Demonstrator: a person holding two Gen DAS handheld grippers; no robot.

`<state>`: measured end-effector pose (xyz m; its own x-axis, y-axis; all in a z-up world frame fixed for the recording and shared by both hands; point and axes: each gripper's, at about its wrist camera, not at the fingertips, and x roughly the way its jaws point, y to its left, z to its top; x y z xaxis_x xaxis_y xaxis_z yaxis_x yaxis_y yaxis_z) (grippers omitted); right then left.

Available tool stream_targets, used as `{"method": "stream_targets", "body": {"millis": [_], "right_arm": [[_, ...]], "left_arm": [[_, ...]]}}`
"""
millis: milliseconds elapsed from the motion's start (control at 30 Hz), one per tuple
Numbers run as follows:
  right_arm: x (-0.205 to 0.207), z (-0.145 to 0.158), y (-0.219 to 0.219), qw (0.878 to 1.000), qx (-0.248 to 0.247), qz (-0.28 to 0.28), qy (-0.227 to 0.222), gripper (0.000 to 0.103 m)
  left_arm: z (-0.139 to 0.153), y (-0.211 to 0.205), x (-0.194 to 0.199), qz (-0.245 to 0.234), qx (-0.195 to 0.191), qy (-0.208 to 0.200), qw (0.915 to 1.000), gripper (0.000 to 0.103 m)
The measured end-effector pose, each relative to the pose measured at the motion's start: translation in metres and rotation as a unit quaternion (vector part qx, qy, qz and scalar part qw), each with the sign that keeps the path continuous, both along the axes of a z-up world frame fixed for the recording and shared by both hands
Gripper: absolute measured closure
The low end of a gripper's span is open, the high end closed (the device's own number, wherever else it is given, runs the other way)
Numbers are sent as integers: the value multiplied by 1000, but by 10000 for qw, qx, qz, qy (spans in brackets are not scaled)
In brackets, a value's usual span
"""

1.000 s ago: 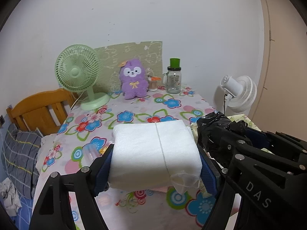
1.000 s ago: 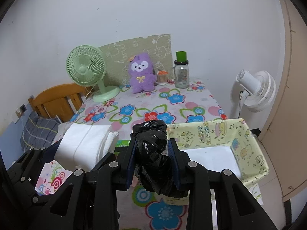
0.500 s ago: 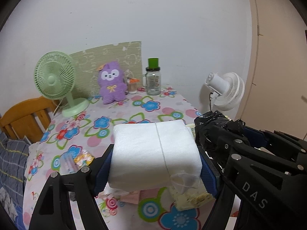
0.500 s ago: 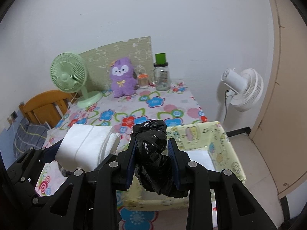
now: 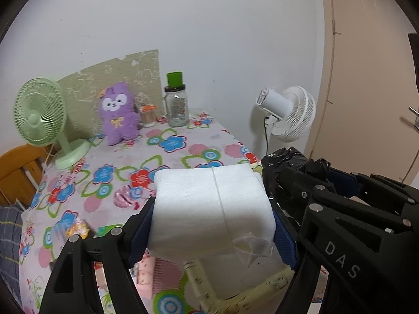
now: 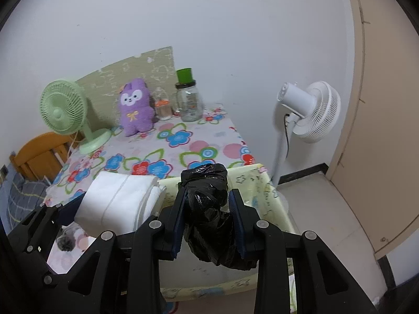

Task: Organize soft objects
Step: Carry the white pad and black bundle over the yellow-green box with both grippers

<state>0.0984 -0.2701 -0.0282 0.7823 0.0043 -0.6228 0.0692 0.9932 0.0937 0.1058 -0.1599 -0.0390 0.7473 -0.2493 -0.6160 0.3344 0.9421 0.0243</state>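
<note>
Currently, mid-task:
Left gripper (image 5: 212, 231): clamping the white foam pack (image 5: 209, 209), hanging over the yellow bin (image 6: 264, 183) at the table's right edge.
Right gripper (image 6: 208, 222): squeezing the black bag bundle (image 6: 209, 209) over the bin.
Remaining: both awaiting release; purple plush (image 6: 136, 104) sitting at the back edge.

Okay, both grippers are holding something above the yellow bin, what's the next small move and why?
Probably lower both a little further into the yellow bin, then let go. The left gripper is clamped on the white foam block and the right gripper on the black plastic bundle; both hang above the bin's open top beside the table, so a short descent should avoid a drop.
</note>
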Motion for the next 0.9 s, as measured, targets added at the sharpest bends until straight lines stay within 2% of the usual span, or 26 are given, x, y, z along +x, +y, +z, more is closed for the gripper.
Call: {"method": "stream_targets", "body": {"millis": [433, 733, 767, 833, 900], "right_arm": [[21, -22, -24, 9993, 102, -293, 226, 68], [32, -35, -29, 9983, 204, -372, 399, 68], [33, -36, -29, 9982, 203, -381, 405, 68], [35, -37, -29, 9980, 225, -415, 420, 68], [35, -37, -29, 9978, 259, -400, 460, 62]], "left_arm": [[-26, -26, 26, -266, 174, 366, 9988, 19], [-31, -24, 36, -267, 330, 399, 9983, 17], [-31, -23, 37, -279, 280, 434, 9983, 16], [-31, -24, 37, -361, 245, 493, 9978, 6], [-30, -26, 34, -451, 246, 461, 9976, 2]]}}
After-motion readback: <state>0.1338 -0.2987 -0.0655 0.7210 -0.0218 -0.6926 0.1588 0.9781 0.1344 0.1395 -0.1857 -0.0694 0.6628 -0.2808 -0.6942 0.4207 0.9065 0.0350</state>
